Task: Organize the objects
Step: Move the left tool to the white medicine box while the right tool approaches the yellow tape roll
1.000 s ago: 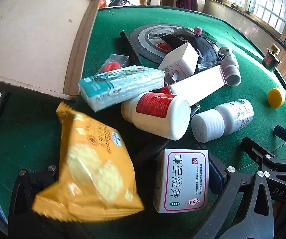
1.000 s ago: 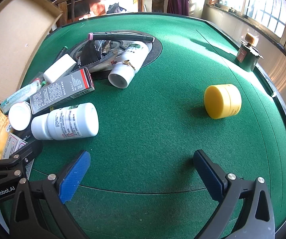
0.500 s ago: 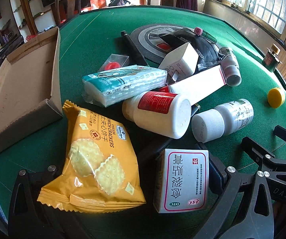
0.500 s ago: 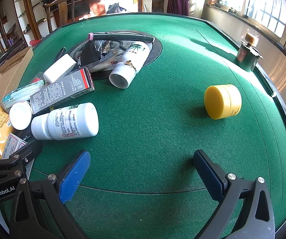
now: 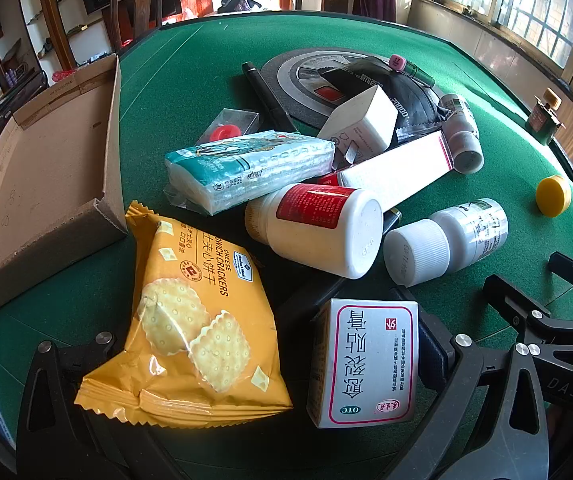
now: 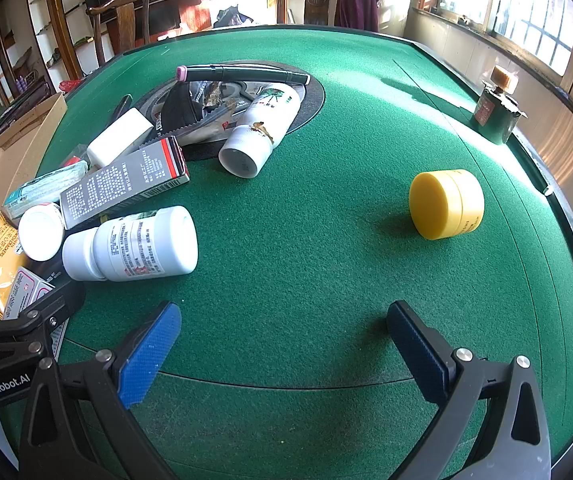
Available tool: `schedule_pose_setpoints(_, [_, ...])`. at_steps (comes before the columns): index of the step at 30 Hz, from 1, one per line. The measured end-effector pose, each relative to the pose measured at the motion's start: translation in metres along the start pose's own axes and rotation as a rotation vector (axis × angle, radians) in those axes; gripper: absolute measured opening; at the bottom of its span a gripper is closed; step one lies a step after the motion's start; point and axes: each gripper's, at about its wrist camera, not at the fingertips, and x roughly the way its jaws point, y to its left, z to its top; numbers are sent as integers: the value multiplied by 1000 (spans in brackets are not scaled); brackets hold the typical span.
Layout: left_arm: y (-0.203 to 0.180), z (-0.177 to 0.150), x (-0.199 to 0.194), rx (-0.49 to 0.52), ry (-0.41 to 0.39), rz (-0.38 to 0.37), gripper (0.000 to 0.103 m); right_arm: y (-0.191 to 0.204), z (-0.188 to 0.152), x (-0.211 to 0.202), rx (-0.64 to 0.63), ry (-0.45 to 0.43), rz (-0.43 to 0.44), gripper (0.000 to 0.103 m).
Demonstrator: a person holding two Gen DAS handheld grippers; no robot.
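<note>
- green table (image 6: 326, 208): matt, felt-like cloth;
- cracker packet (image 5: 190, 308): glossy yellow plastic film;
- open box (image 5: 46, 168): matt brown cardboard;
- white bottle (image 6: 134, 246): smooth plastic;
- yellow jar (image 6: 446, 204): smooth plastic

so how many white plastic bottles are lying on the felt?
3. Red-label bottle mid-pile; bottle with ribbed cap to its right; leaf-print bottle by the dark round centre plate. The pile may hide more.

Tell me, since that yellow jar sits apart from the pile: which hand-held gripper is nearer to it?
Right. The right hand-held gripper is open just short of the yellow jar; the left hand-held gripper sits across the pile of clutter.
</note>
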Motion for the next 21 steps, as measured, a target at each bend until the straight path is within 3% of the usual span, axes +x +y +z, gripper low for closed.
schedule_pose_setpoints(19, [-2,1,1,-8,0,5,103,0,0,-1,0,0,1,103])
schedule_pose_setpoints(21, [-2,2,2,28,2,-16,103,0,0,-1,-12,0,6,103])
